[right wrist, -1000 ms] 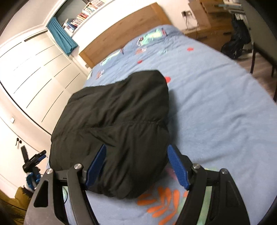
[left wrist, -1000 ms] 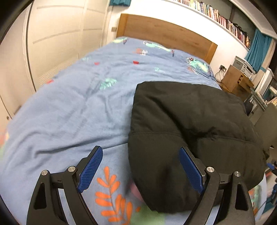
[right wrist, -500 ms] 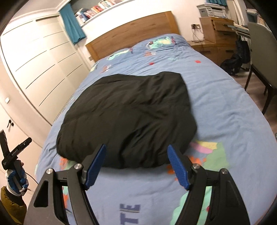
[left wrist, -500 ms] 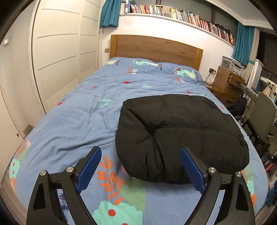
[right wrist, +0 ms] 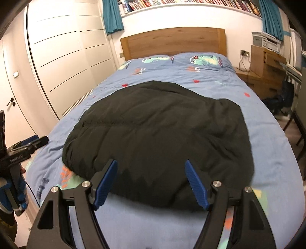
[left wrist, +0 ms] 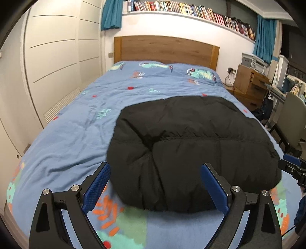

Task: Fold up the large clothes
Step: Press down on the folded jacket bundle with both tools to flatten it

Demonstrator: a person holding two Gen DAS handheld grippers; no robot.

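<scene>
Lying folded on the bed (left wrist: 63,138), the black jacket (left wrist: 191,145) is looking finished; left gripper (left wrist: 155,183) and right gripper (right wrist: 152,182) are hovering apart, empty

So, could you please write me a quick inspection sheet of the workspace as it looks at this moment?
Surface: bed with blue patterned duvet, slightly rumpled.
Job's things: black padded jacket lying folded in a bundle on the duvet's near half.
Clutter: nothing seen on the bed.
Grippers: left gripper and right gripper both open, holding nothing, hovering at the jacket's near edge.
Cables: thin cord hanging below the left gripper in the right wrist view; plugged lead by the wall socket.
Surroundings: oak headboard, white wardrobe doors, bookshelf, teal curtains, wooden drawers, chair.
</scene>
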